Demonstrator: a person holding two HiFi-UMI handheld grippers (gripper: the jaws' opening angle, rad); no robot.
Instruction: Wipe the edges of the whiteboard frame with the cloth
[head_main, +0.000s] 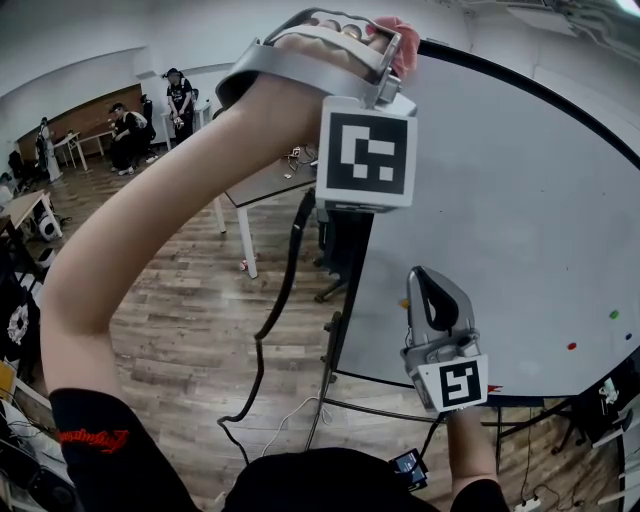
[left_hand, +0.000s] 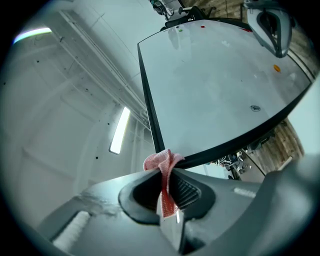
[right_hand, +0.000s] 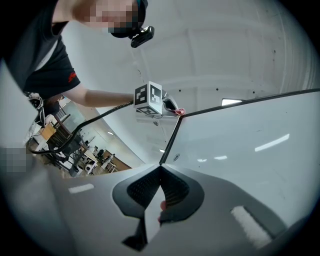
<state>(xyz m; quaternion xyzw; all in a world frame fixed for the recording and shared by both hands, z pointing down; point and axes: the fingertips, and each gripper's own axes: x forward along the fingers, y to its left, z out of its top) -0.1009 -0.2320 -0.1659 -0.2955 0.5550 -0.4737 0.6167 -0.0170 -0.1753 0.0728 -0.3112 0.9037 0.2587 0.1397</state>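
Left gripper, grey plastic with a checker-marker cube, is held high on a bare arm and pinches a pink waffle-weave cloth between ribbed black pads; jaws pressed onto the fabric, a bunched wad sticking out past the tips. Cloth wad touches the upper corner of the whiteboard frame, a thin black strip, where two edges meet; the right gripper view shows the same contact at that corner. Whiteboard is smooth, glossy white, mostly bare, with a small red magnet and a green magnet near its lower right. Right gripper sits low, just in front of the board's lower part, pointing up; its jaws are pressed together at the tips, a small pinkish speck lower in the slit, cannot tell what it is. Black cable hangs from the left gripper down toward the wood-plank floor. Long ceiling light glows in the left gripper view
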